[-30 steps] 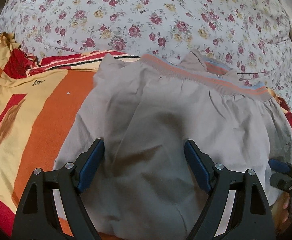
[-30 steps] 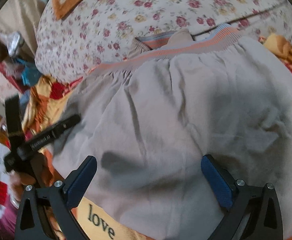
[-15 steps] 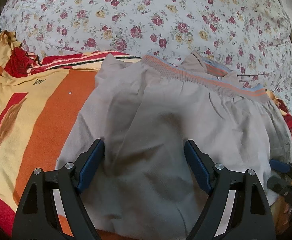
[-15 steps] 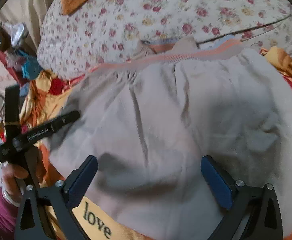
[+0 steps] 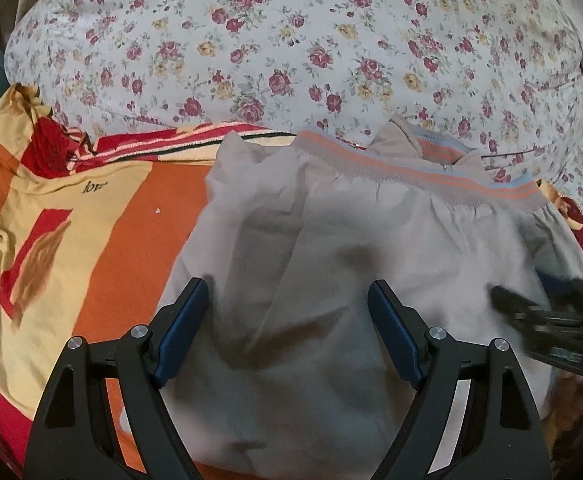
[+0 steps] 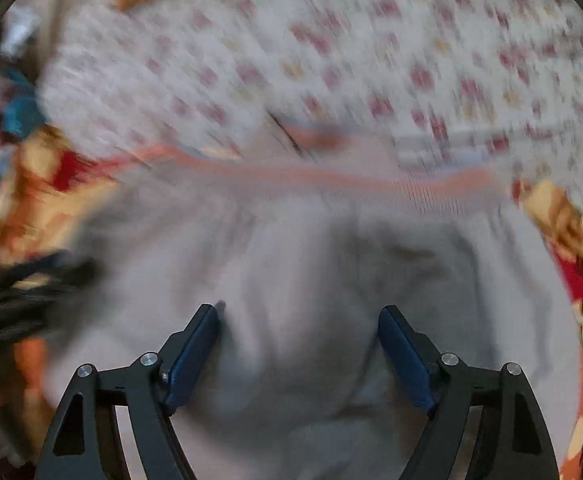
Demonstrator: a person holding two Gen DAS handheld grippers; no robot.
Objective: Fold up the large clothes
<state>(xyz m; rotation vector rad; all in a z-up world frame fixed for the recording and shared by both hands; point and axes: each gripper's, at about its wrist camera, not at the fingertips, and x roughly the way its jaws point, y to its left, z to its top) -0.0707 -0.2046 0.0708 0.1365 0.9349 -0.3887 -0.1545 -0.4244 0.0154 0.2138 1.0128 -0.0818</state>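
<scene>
Left wrist view: the left claw hangs over the jacket, its 2 blue pads spread wide with grey cloth showing between them and no fold pinched; it is released. The jacket lies flat ahead of and beneath this claw, its striped hem at the far edge, against the floral quilt. To the claw's left the orange blanket is bare. At the right edge the right claw shows as a dark blur over the jacket's right side.

Right wrist view, heavily blurred: the right claw is closing its jaws, pads still apart with jacket cloth between them; no pinch can be seen. The hem runs across ahead of it, and the left claw smears dark at its left.
</scene>
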